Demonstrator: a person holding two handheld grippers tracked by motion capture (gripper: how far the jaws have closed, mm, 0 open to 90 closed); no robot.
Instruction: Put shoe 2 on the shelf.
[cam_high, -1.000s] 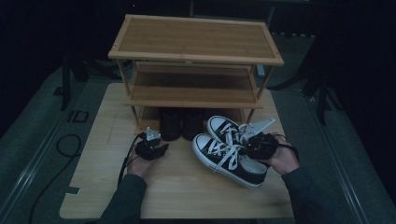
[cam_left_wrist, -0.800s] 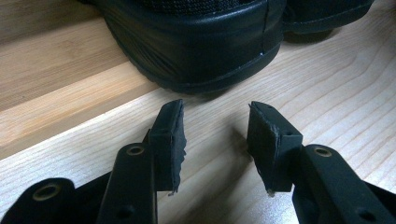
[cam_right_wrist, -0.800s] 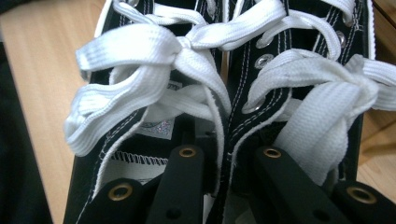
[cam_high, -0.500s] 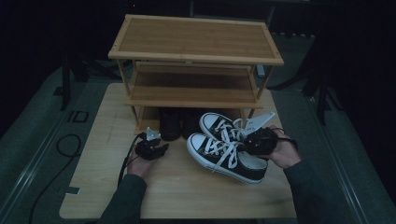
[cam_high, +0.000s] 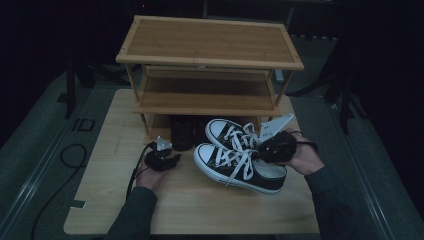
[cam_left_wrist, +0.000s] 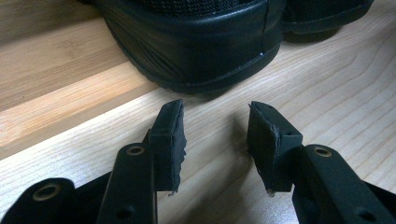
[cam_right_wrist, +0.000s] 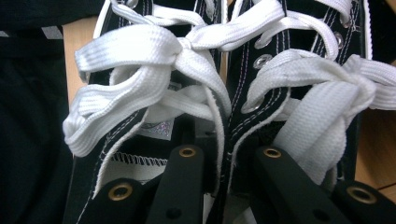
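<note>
- Wooden worktop (cam_high: 110, 200) carries a rack (cam_high: 210, 50), dark surroundings beyond.
- Right claw (cam_high: 267, 147) pinches the inner collars of both sneakers (cam_high: 235, 160) together; one jaw sits inside each shoe, laces (cam_right_wrist: 140, 56) just ahead of the jaws.
- Right hand (cam_high: 302, 157) grips from the heel side, forearm entering from lower right.
- Left claw (cam_high: 167, 159) rests spread on the worktop, nothing between its pads (cam_left_wrist: 170, 140), aimed at a black shoe (cam_left_wrist: 196, 42) just ahead.
- Since the earlier frame, the sneakers have shifted left, away from the rack leg; the left hand (cam_high: 147, 175) is unmoved.

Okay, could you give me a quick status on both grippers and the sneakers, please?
Right gripper shut on sneakers, pinching both inner collars. Left gripper open, empty, facing black shoes. Rack close behind.
</note>
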